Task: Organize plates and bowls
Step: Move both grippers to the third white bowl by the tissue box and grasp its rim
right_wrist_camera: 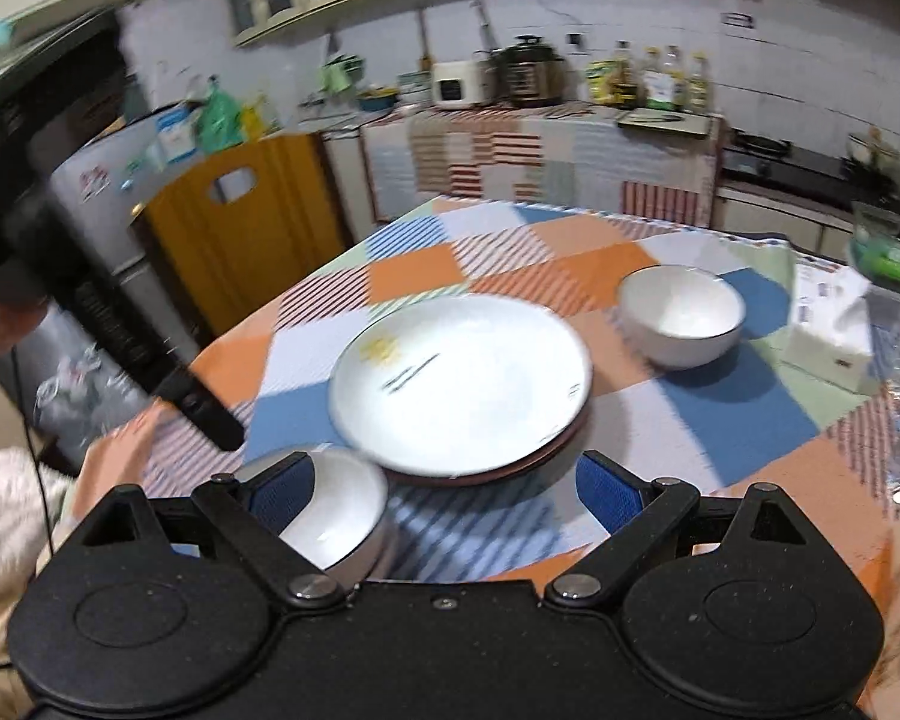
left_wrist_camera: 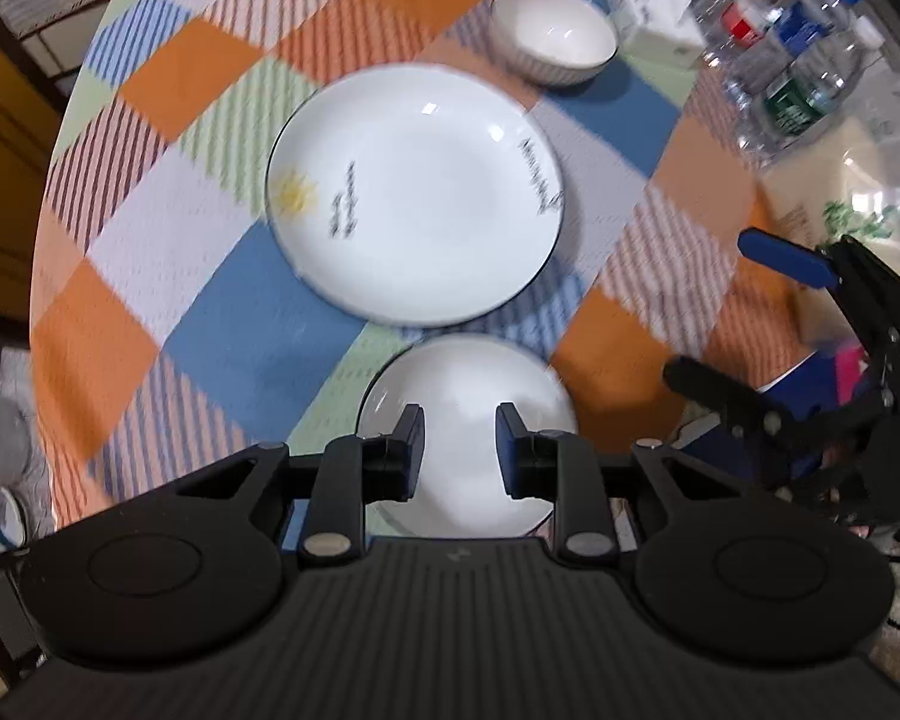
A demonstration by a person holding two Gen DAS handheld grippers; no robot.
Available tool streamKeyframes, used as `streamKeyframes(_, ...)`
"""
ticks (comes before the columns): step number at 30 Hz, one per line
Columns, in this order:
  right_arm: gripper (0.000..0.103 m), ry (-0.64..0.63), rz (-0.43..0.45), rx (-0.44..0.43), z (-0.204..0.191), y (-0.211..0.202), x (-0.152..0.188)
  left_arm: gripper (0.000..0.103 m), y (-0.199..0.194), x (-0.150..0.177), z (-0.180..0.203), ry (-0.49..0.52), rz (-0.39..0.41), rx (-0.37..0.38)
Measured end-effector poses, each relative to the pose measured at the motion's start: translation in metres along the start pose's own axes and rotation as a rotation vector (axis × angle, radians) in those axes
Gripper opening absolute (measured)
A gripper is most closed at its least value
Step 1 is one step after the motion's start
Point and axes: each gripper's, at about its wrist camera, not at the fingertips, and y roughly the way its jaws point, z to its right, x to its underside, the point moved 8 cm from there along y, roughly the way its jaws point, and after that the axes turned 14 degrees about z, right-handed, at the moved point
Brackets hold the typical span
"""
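A white plate (left_wrist_camera: 417,192) with a yellow sun and dark writing lies mid-table on the checked cloth. In the right wrist view the plate (right_wrist_camera: 462,384) rests on a brown plate (right_wrist_camera: 561,447). A white bowl (left_wrist_camera: 552,39) stands beyond it, also in the right wrist view (right_wrist_camera: 681,315). A second white bowl (left_wrist_camera: 468,372) sits at the near edge. My left gripper (left_wrist_camera: 459,450) hovers over it, fingers narrowly apart, gripping nothing. My right gripper (right_wrist_camera: 447,489) is open wide; the near bowl (right_wrist_camera: 330,510) lies by its left finger.
Several plastic bottles (left_wrist_camera: 792,42) and a tissue pack (left_wrist_camera: 654,6) crowd the table's far right. A tissue box (right_wrist_camera: 831,330) stands right of the far bowl. An orange chair (right_wrist_camera: 234,228) is behind the table. The right gripper (left_wrist_camera: 810,360) shows in the left wrist view.
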Motion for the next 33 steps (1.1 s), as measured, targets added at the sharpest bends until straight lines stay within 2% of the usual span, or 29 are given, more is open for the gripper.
streamKeyframes(4,0.096,0.004,0.013,0.009,0.017,0.007,-0.021,0.024,0.001,-0.023,0.009,0.022,0.040,0.020)
streamKeyframes(9,0.092,0.003,0.009,0.056,0.046,0.027,-0.045,0.024,0.011,-0.058,0.013,0.069,0.145,0.016)
streamKeyframes(14,0.083,0.175,-0.075,0.091,0.089,0.060,-0.056,0.025,0.030,-0.091,0.011,0.081,0.223,0.044)
streamKeyframes(16,0.075,0.241,-0.122,0.100,0.106,0.075,-0.056,0.025,0.039,-0.105,0.009,0.067,0.254,0.049)
streamKeyframes(17,0.075,0.270,-0.139,0.112,0.115,0.084,-0.058,0.025,0.043,-0.112,0.005,0.047,0.284,0.039)
streamKeyframes(21,0.072,0.330,-0.174,0.173,0.146,0.110,-0.056,0.025,0.073,-0.134,-0.005,-0.022,0.307,0.011)
streamKeyframes(25,0.068,0.437,-0.181,0.236,0.174,0.137,-0.047,0.025,0.103,-0.153,-0.009,-0.066,0.304,0.021)
streamKeyframes(28,0.065,0.516,-0.191,0.282,0.192,0.155,-0.035,0.025,0.118,-0.166,-0.007,-0.073,0.335,0.024)
streamKeyframes(33,0.059,0.533,-0.198,0.372,0.212,0.181,-0.014,0.025,0.144,-0.185,0.010,-0.054,0.377,0.028)
